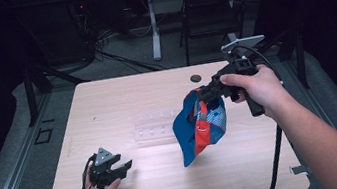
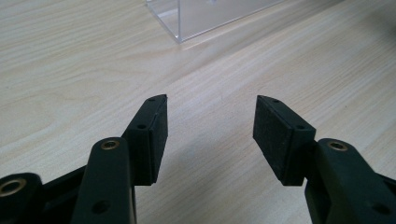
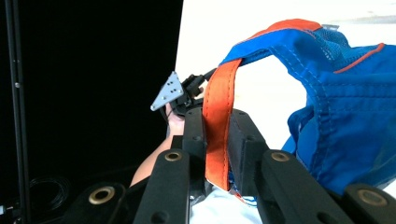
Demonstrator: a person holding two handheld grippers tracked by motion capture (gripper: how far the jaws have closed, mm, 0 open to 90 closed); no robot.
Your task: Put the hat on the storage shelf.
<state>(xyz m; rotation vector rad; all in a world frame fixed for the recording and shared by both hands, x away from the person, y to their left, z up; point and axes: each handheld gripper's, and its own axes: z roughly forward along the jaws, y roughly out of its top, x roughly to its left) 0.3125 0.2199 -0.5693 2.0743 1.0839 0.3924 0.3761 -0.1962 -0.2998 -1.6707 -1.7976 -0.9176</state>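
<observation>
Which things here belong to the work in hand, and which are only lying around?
In the work:
- blue and orange garment
- right gripper, shut on its orange strap

Lying around:
- clear plastic box
- left gripper, open, resting on the table

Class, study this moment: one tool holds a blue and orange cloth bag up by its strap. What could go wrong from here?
1. The right tool pinches only the thin orange strap, so the blue bag might slip free.
2. The bag hangs just beside the clear plastic box and could snag or knock it.
3. The left tool rests open on the table, giving no support.
</observation>
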